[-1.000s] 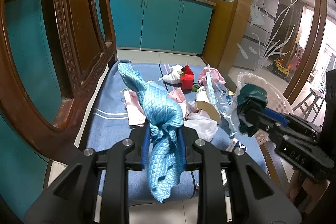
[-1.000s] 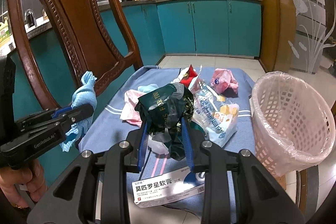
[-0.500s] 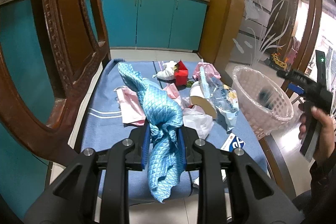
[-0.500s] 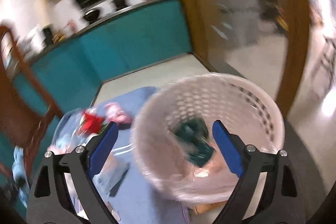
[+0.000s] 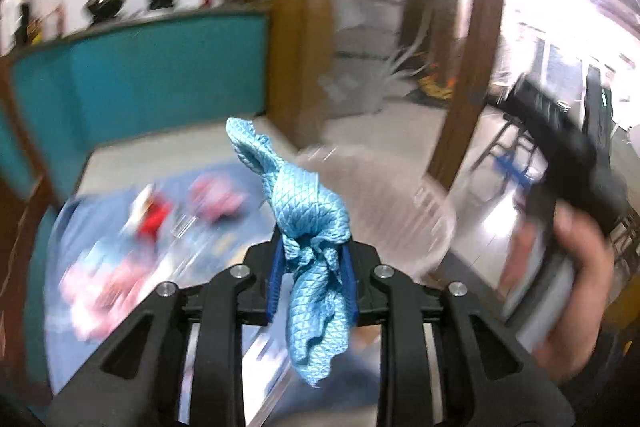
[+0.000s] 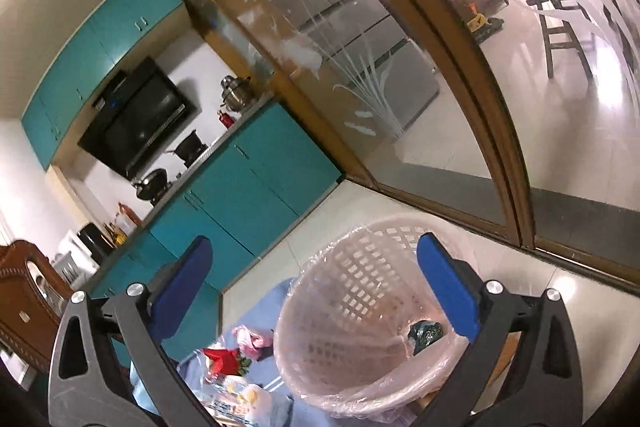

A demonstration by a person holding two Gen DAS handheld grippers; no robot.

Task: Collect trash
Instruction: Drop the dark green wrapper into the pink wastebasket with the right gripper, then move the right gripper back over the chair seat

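Left tongs [image 5: 312, 279] clamped mid-length on a blue quilted cloth [image 5: 308, 223], evidently light, limp and unbreakable, its ends flopping above and below the pads, the lined basket [image 6: 360, 331] just ahead; right tongs [image 6: 316, 291] spread apart, empty, over that basket.

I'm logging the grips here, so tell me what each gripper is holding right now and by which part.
The left gripper pinches the blue cloth around its bunched middle, ends free above and below. The right gripper is open, holding nothing.
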